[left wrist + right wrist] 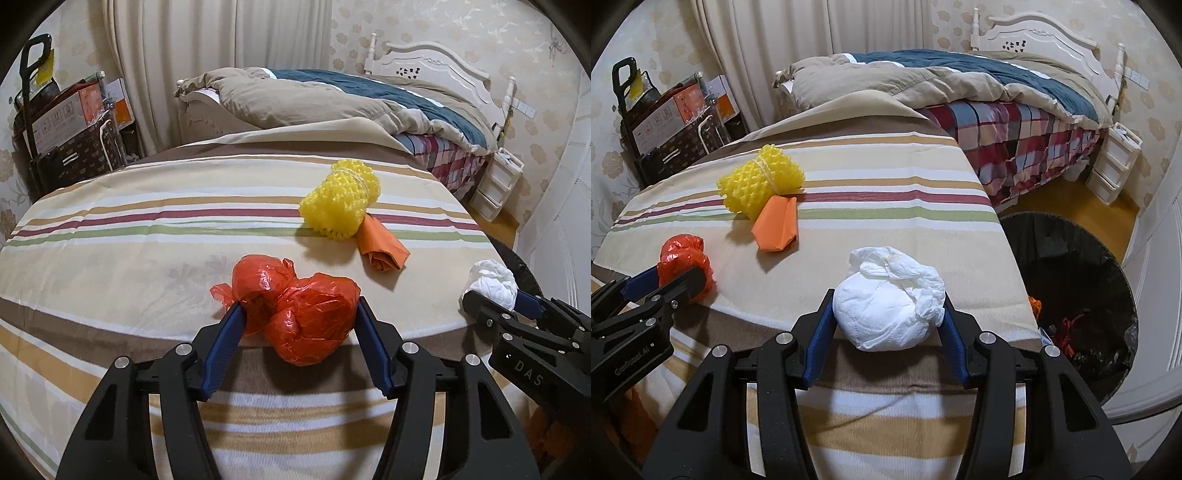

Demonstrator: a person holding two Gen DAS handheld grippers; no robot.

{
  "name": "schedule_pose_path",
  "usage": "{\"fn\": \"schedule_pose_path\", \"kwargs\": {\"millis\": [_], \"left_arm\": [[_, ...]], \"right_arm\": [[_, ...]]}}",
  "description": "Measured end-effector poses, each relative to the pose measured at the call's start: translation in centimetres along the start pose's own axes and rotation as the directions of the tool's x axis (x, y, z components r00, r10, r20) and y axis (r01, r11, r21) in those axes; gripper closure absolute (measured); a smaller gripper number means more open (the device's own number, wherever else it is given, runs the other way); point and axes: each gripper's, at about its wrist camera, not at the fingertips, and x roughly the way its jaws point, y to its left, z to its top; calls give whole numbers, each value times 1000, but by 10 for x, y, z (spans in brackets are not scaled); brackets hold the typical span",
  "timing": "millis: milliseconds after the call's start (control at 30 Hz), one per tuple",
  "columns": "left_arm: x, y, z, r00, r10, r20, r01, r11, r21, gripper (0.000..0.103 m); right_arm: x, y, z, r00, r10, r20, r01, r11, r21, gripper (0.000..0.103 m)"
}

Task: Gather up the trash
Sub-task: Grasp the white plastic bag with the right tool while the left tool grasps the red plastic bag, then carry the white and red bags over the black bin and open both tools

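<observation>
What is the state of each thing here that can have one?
Left gripper: fingers closed on the red plastic bag.
Right gripper: fingers closed on the white paper wad.
Yellow foam net: lying loose, bound with a band.
Orange paper: folded, touching the net.
Trash bin: open, lined, partly filled.

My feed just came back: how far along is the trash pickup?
Done: some scraps already lie in the black bin. In hand: the right tool is shut on the white wad, and the left tool brackets the red bag, pads touching it. Left: the yellow foam net and orange wrapper on the striped cloth.
</observation>
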Motion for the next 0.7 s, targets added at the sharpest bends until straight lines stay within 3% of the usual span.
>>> {"fn": "schedule_pose_path", "kwargs": {"millis": [433, 700], "left_arm": [[-14, -25, -13, 998, -59, 3, 59, 997, 41, 43], [-20, -55, -11, 994, -108, 19, 106, 991, 85, 43]], "right_arm": [[-23, -9, -19, 999, -4, 37, 3, 1000, 26, 53], [-44, -37, -25, 996, -48, 75, 43, 997, 71, 53]]}}
